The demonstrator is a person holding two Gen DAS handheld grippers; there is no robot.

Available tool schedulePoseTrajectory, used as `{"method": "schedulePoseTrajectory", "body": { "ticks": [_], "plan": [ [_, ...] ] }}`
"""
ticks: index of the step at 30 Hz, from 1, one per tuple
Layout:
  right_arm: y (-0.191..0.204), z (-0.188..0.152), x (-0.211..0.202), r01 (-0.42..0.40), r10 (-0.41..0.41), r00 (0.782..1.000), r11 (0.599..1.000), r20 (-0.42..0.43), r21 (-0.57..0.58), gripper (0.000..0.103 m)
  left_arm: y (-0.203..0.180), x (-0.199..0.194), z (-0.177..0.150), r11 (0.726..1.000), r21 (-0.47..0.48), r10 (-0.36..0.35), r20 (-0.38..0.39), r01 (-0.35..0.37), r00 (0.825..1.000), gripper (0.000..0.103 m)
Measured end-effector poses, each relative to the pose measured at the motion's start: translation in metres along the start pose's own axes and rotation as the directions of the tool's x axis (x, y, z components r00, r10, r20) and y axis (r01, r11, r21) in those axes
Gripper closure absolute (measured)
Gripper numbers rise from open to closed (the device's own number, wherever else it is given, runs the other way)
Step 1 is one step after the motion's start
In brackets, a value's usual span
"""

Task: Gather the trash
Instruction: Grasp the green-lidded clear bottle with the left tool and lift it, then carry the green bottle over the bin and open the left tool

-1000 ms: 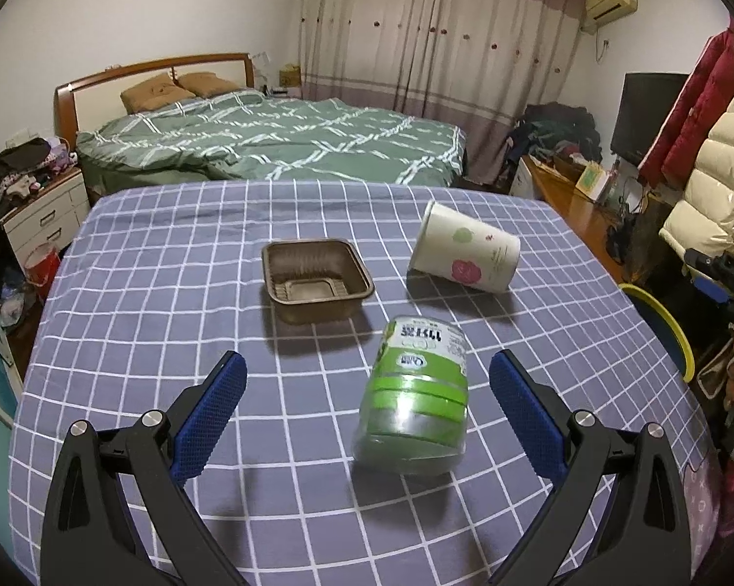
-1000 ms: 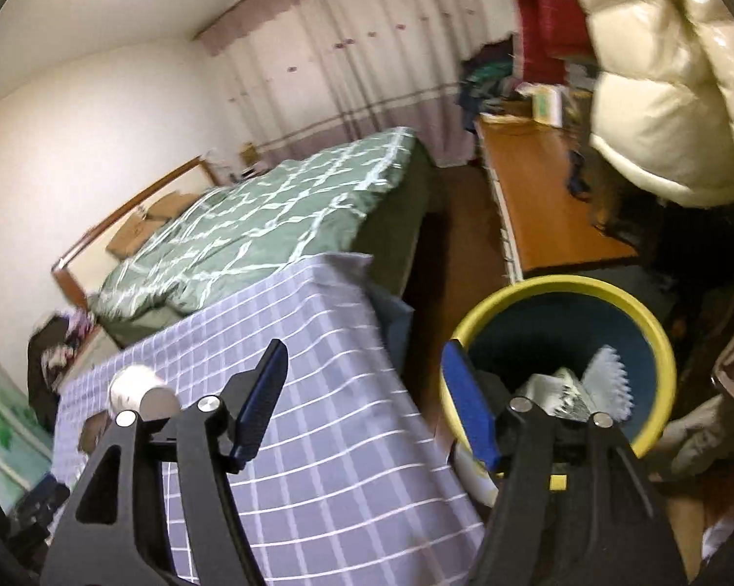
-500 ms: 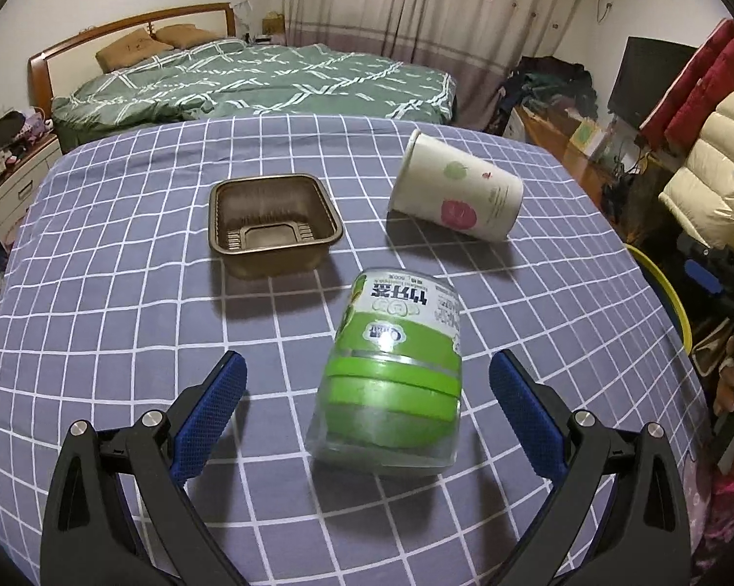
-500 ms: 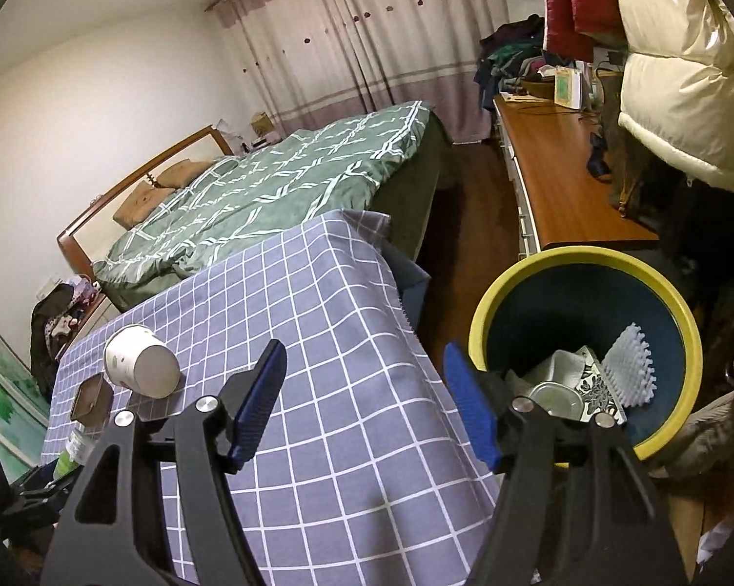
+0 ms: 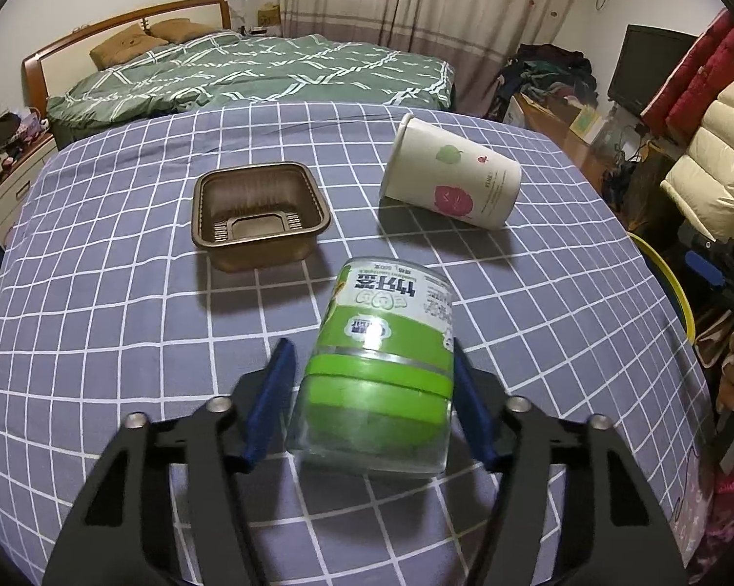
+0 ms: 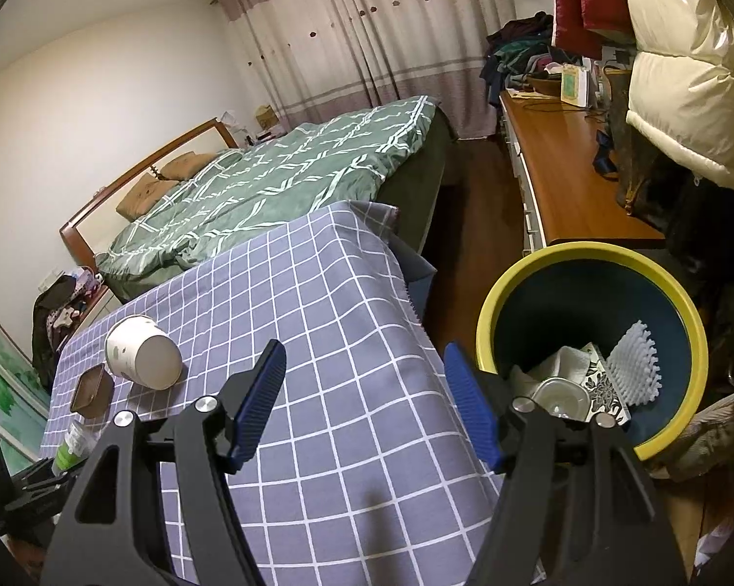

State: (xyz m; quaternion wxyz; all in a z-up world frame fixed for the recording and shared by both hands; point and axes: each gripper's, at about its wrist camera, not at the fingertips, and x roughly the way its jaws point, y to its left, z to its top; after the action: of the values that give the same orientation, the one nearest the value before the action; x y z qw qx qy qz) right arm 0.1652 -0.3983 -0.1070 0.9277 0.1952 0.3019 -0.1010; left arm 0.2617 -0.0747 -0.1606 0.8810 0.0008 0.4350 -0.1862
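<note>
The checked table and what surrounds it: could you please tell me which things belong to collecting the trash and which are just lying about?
Belongs to the job:
- green-labelled jar, between the left gripper fingers
- brown tray
- paper cup
- yellow-rimmed bin

Just lying about:
- bed
- puffy coats
- monitor

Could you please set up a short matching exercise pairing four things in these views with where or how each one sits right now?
Things:
1. green-labelled jar
2. paper cup
3. brown tray
4. yellow-rimmed bin

States:
A. upright and open on the checked cloth, nothing in it
B. on the floor beside the table, with trash inside
C. lying on its side, between the fingers of the left tool
D. lying on its side, apart from both tools

Pairs: 1-C, 2-D, 3-A, 4-B
</note>
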Motion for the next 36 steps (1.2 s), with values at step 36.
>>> {"method": "schedulePoseTrajectory", "body": {
  "ticks": [36],
  "plan": [
    [-0.17, 0.0, -0.104, 0.15, -0.175, 0.973, 0.975, 0.152, 0.163, 0.039, -0.308, 0.037, 0.065, 0.888, 0.355, -0.265, -0.122, 0.292, 0.956, 0.051]
  ]
}}
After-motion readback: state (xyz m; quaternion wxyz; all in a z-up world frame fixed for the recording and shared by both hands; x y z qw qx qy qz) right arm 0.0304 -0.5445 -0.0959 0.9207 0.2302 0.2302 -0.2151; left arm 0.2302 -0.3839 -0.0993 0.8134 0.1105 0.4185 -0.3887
